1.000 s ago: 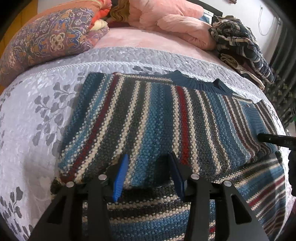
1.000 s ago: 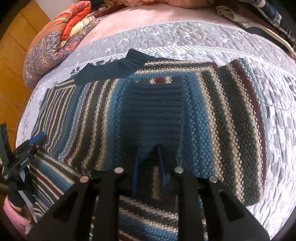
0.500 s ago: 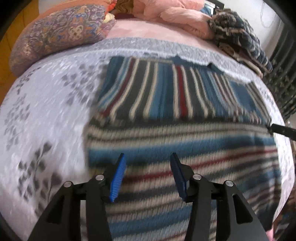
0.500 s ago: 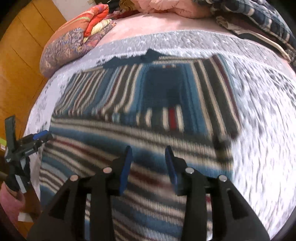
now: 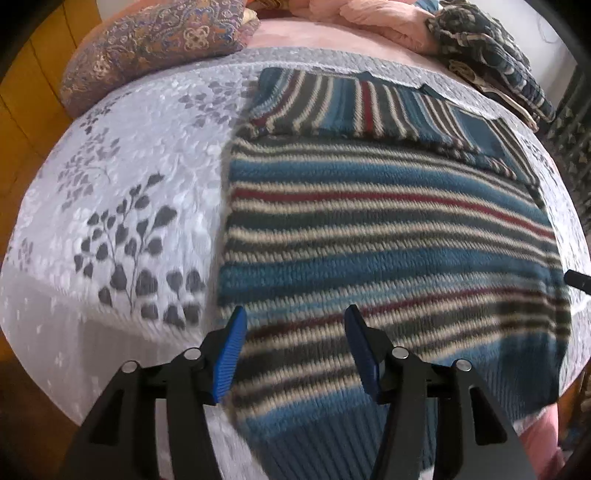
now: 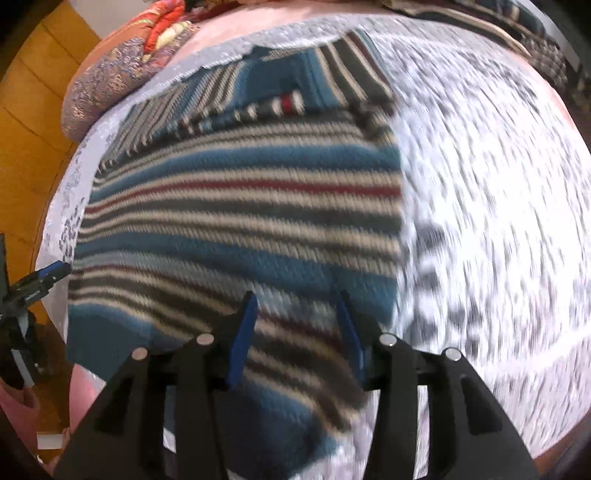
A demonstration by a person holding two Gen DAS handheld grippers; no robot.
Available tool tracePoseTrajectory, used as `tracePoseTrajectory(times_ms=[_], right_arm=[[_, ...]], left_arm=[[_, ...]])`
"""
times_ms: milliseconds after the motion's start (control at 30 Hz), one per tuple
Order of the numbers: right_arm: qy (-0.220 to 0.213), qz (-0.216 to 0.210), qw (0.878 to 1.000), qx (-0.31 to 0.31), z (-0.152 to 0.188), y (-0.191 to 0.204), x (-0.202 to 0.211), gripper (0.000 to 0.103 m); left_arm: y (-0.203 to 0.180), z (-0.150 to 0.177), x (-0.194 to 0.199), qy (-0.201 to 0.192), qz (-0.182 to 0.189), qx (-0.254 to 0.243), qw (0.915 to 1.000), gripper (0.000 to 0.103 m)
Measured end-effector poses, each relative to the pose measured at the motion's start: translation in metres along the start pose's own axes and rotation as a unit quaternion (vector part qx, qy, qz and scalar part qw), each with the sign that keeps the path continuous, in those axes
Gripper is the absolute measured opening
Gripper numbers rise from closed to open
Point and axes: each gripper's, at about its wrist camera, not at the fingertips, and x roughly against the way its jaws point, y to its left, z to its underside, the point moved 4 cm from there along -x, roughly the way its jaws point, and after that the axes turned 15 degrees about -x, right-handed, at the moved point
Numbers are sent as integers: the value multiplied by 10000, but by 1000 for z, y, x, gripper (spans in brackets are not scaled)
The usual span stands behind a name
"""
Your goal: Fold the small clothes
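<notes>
A striped knit sweater [image 5: 388, 236] in blue, cream, dark grey and red lies flat on the bed, its sleeves folded across the upper body near the collar. The right wrist view shows the same sweater [image 6: 240, 221], blurred. My left gripper [image 5: 293, 343] is open above the sweater's lower left part, nothing between its blue pads. My right gripper [image 6: 297, 332] is open too, above the lower right part near the ribbed hem. The left gripper [image 6: 37, 284] also shows at the left edge of the right wrist view. A tip of the right gripper [image 5: 578, 280] shows at the right.
The bed has a white bedspread with grey leaf print [image 5: 122, 206]. A patterned pillow [image 5: 155, 48] lies at the back left, pink bedding [image 5: 380, 18] and a heap of dark striped clothes [image 5: 491, 62] at the back right. Wooden floor [image 6: 26, 122] lies left of the bed.
Both grippers have let go of the folded sleeves and pulled back toward the sweater's hem. The right gripper, shut on the sleeve cuff a second ago, is now open.
</notes>
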Motion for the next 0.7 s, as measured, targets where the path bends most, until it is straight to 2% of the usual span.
tracePoseTrajectory(times_ms=[333,567,700], right_arm=[[410,84,9985,-363,52,-27,-5,47],[513,22,9980,-361,67,-24,-10,48],[603,-98,9977,-299,74,-18,-11,49]], left_arm=[[-17,37,-1,343,192,78,9992,58],[-23,54,-14,619,272,26,9977,58],[-24,61,-18,641,422,104,9970,59]])
